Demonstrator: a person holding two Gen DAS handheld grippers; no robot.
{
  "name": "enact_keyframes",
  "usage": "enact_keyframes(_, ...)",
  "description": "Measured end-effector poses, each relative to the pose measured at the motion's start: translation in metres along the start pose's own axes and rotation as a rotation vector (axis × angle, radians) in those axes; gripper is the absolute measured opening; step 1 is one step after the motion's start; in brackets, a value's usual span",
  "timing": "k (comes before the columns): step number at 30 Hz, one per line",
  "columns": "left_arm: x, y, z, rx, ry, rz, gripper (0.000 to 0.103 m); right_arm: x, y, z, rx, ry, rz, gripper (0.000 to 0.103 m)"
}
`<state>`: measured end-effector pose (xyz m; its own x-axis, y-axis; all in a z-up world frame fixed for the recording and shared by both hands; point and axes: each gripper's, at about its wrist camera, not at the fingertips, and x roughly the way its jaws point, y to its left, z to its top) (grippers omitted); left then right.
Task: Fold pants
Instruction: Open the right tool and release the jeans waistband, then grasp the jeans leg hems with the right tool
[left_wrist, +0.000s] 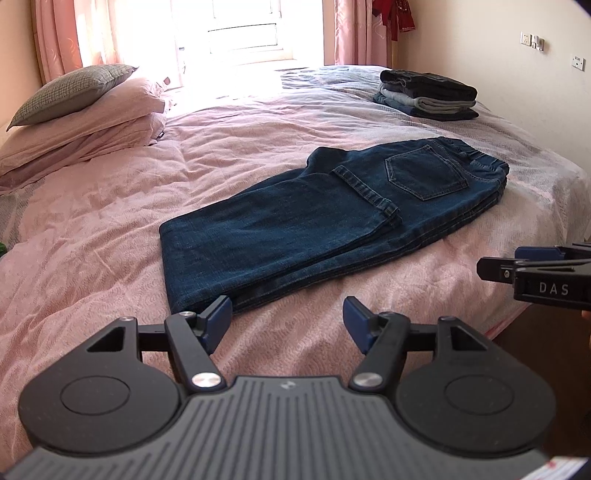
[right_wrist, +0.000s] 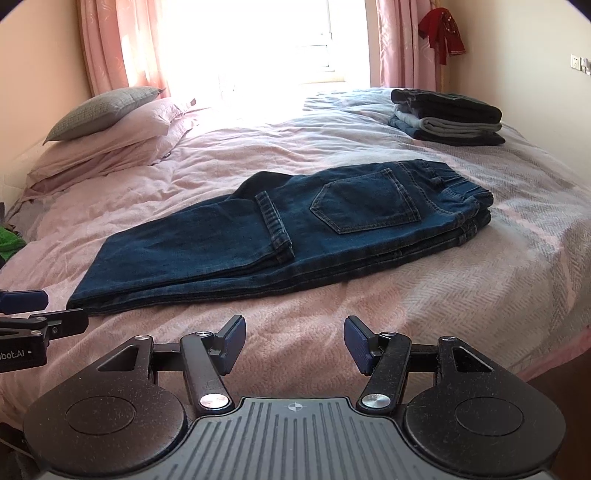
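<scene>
Both hand-held grippers hang open and empty over the near edge of the bed (left_wrist: 110, 206): our left hand-held gripper (left_wrist: 287, 319) sits just off the near left corner of the jeans (left_wrist: 332, 210), our right hand-held gripper (right_wrist: 294, 339) a little to its right, with bare bedding between its pads. We see the jeans lying in the middle of the bed, legs already doubled back so the hems rest beside the back pocket, waistband to the far right. A stack (right_wrist: 448, 116) of folded clothes sits far right, pillows (left_wrist: 85, 110) far left. We judge one fold done and the grips let go. Next we would need to take the left folded edge with both hand-held grippers and carry it right, onto the waistband, keeping layers aligned.
</scene>
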<state>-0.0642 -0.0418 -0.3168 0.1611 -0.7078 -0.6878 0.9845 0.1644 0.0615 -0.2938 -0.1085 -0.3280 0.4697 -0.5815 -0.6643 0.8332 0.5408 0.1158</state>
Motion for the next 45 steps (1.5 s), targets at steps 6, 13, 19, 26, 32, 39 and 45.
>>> enact_keyframes(6, 0.010, 0.000, 0.001, -0.006, 0.022, 0.005, 0.063, 0.007, -0.002, 0.000, -0.004, 0.019, -0.013, 0.056)
enact_keyframes(13, 0.025, 0.001, 0.003, -0.005, 0.048, 0.007, 0.063, 0.020, -0.011, 0.004, 0.006, 0.039, -0.015, 0.056)
enact_keyframes(19, 0.041, 0.004, 0.007, -0.014, 0.058, 0.013, 0.063, 0.036, -0.021, 0.005, 0.020, 0.073, -0.012, 0.056)
enact_keyframes(26, 0.058, 0.030, 0.019, -0.080, 0.010, 0.028, 0.063, 0.053, -0.079, 0.010, 0.251, 0.044, 0.066, 0.056)
enact_keyframes(32, 0.080, 0.060, 0.025, -0.162, -0.024, 0.022, 0.057, 0.072, -0.184, 0.022, 0.730, -0.106, 0.167, 0.056)
enact_keyframes(39, 0.109, 0.088, 0.014, -0.262, 0.000, 0.008, 0.055, 0.111, -0.256, 0.043, 0.955, -0.146, 0.134, 0.056)
enact_keyframes(45, 0.111, 0.091, 0.007, -0.219, -0.016, -0.018, 0.045, 0.130, -0.271, 0.049, 0.956, -0.185, 0.158, 0.029)
